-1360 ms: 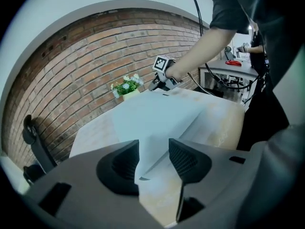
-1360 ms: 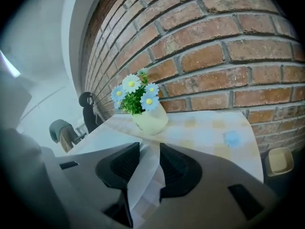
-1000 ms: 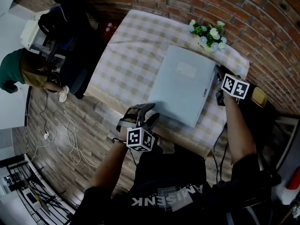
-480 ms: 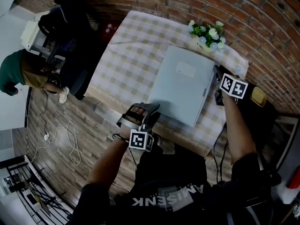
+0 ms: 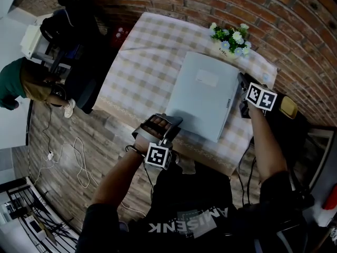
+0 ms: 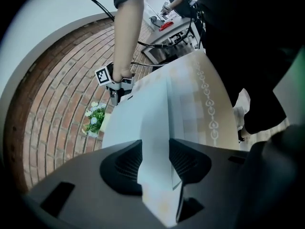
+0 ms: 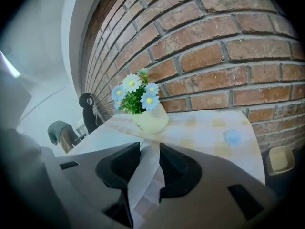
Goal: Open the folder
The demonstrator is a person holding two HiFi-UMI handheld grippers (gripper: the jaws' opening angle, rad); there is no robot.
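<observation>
- A pale grey folder (image 5: pixel 202 96) lies flat and shut on the bench (image 5: pixel 137 62). The bench has a checked cloth on it.
- The left claw (image 6: pixel 155 149) is at the folder's near left corner. Its jaws have just been closing. The corner fills the gap between them, and both pads look to be touching it.
- The right claw (image 7: pixel 149 151) is at the folder's far right edge. It grips that edge.
- A little pot (image 7: pixel 150 119) of white and blue flowers (image 7: pixel 136 94) stands near the folder, by the brick wall (image 7: pixel 214 56).
- A white cable (image 5: pixel 79 159) lies on the wood floor (image 5: pixel 68 125).
</observation>
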